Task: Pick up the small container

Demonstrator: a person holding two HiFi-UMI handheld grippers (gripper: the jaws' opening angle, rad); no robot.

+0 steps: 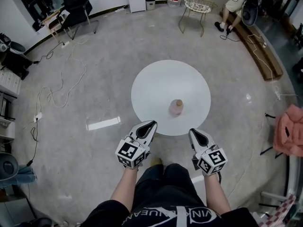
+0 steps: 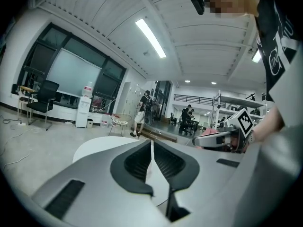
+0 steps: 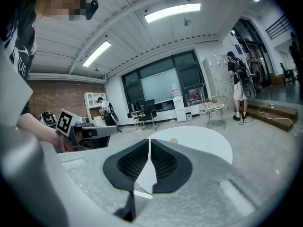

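Both pairs of jaws are shown pressed together and empty. The left gripper [image 1: 151, 124] and right gripper [image 1: 192, 131] are held at the near edge of a round white table [image 1: 156, 86]. A small tan cylindrical container [image 1: 176, 106] stands on it, just beyond the right gripper. The jaws would need opening before it is straddled. Nothing is seen in the way; a white wire chair [image 1: 196, 6] and loose floor cables [image 1: 61, 82] lie far off.

On the black shirt [image 1: 170, 215], near side of the round white table [image 1: 156, 86]: white block lettering across the chest, upside down and cut by the frame edge. Only fragments can be read, roughly "VIN" and "UEAN"; the word is not whole. Left gripper view, same shirt: "IN" inside a ring.

Marker cubes on the left gripper [image 1: 151, 125] and right gripper [image 1: 193, 132], also near side of the table: black-and-white square code patterns.
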